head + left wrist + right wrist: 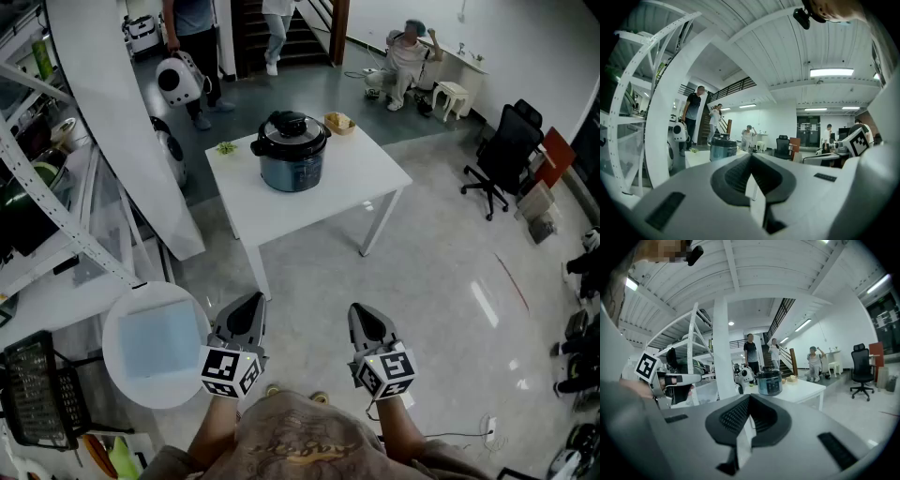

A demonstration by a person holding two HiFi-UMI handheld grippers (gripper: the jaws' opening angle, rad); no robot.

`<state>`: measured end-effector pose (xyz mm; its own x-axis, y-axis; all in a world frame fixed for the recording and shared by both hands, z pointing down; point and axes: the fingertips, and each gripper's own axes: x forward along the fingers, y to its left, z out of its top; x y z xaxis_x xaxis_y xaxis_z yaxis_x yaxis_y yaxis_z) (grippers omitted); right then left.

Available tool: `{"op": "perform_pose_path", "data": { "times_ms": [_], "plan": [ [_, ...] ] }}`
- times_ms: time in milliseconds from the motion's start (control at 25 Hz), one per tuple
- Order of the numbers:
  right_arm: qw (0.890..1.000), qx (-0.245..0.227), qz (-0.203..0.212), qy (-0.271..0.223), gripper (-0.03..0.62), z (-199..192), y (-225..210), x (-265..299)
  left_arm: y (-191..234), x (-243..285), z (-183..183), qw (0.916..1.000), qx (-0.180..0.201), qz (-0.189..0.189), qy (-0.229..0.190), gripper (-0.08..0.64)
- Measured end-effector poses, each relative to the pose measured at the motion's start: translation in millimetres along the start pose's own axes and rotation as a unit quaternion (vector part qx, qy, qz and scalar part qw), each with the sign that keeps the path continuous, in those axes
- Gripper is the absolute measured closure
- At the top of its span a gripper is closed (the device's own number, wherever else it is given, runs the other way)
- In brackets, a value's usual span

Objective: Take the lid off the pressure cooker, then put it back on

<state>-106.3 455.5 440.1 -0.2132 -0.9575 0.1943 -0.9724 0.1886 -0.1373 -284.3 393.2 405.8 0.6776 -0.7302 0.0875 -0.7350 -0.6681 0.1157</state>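
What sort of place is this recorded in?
Probably a lab-style office: white perforated metal racking, a black swivel office chair, a white square table carrying a dark lidded pressure cooker.

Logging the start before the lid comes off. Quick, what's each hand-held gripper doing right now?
Left hand-held gripper: closed, holding nothing.
Right hand-held gripper: closed, holding nothing.

Glossy metal pressure cooker [292, 167] with plastic lid [291, 127], smooth matt table [366, 173], polished reflective floor [450, 309]
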Motion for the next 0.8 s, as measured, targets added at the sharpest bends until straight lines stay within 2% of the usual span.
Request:
{"op": "perform_pose_path", "data": {
  "times_ms": [280,560,800],
  "plan": [
    [1.000,0.018,-0.005,-0.002,0.597,1,8,11,13,-1,0,0.9999,-0.004,-0.014,0.008,0.555],
    [1.000,0.008,-0.024,0.004,0.597,-9,26,20,30,5,-6,0.9983,0.002,-0.057,0.011,0.555],
    [0.999,0.010,-0.044,0.001,0.597,-12,24,33,51,19,-12,0.9981,-0.008,-0.061,0.008,0.555]
  ]
}}
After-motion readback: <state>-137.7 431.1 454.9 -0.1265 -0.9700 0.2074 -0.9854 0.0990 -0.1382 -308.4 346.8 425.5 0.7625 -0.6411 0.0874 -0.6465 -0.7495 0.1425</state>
